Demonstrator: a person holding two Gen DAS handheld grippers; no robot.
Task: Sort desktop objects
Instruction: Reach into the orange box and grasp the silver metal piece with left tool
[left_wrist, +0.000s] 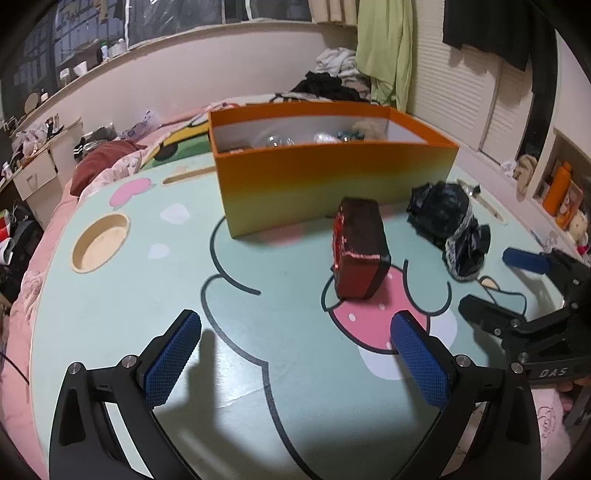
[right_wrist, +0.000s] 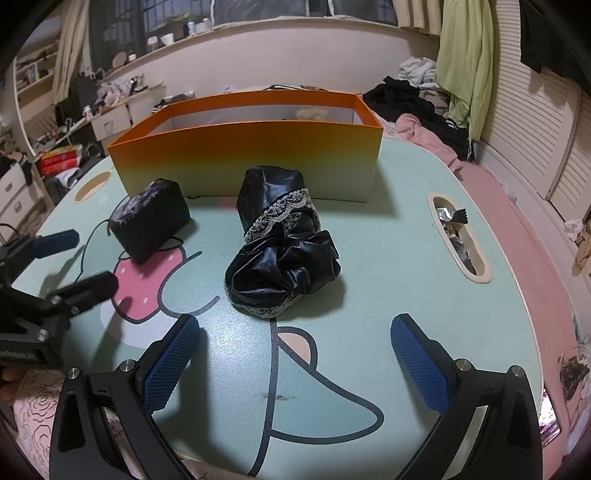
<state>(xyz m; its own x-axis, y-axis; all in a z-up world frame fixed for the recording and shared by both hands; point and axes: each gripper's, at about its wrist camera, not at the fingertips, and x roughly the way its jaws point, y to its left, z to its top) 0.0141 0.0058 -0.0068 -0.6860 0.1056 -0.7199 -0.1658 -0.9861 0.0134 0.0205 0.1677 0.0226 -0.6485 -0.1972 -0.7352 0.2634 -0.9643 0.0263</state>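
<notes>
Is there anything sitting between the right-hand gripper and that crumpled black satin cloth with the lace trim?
Nothing: in the right wrist view only bare printed tabletop lies between the open right gripper and the black satin cloth.

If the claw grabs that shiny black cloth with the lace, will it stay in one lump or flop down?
The black cloth would probably flop and unfold: it lies crumpled in loose folds. Its satin-like sheen suggests it may slip between the pads. It looks light, so it likely will not roll.
</notes>
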